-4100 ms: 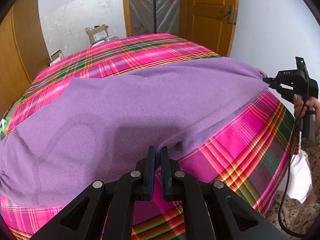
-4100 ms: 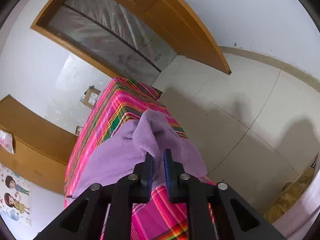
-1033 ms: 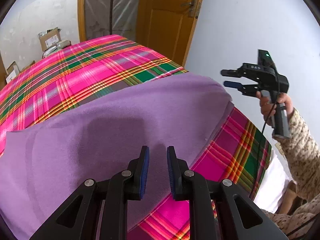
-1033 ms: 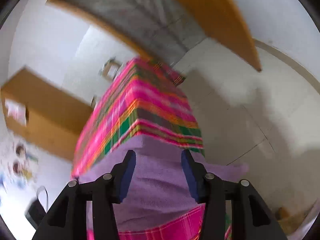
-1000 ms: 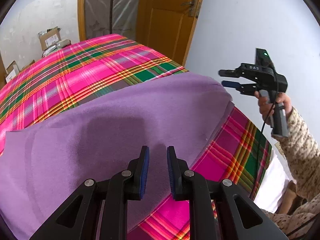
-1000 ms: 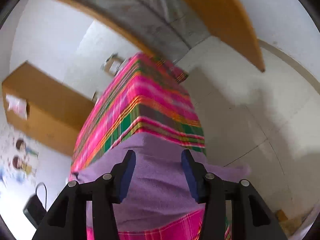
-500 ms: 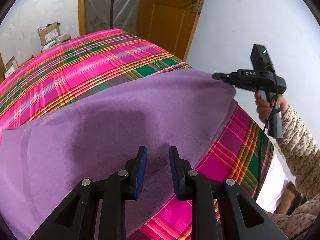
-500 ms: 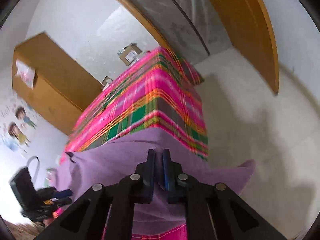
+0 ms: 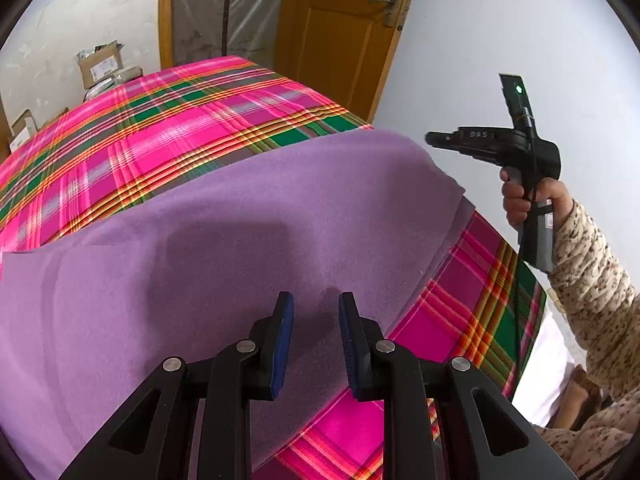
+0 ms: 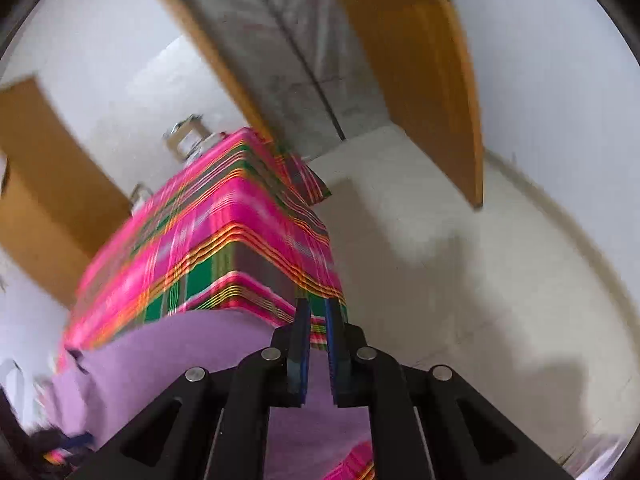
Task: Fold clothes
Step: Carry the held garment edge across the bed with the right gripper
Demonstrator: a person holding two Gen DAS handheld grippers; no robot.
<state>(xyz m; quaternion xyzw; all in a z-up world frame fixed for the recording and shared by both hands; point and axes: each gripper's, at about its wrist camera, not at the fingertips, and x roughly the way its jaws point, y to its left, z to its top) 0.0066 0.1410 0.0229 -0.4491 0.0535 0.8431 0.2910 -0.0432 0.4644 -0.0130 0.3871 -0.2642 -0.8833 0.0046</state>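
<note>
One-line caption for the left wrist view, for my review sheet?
Left gripper open over folded purple cloth on plaid-covered table; right gripper raised beside it.

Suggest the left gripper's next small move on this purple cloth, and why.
Probably lower the left gripper onto the near edge of the purple cloth and pinch it. Its jaws have just been opening, nothing is between them, and the cloth lies flat beneath.

I am in a room of a home: a varnished wooden door with a lever handle stands beside a doorway hung with plastic sheeting. White plastered walls and a pale tiled floor surround a table under a bright pink plaid cloth, with cardboard boxes stacked behind it.
</note>
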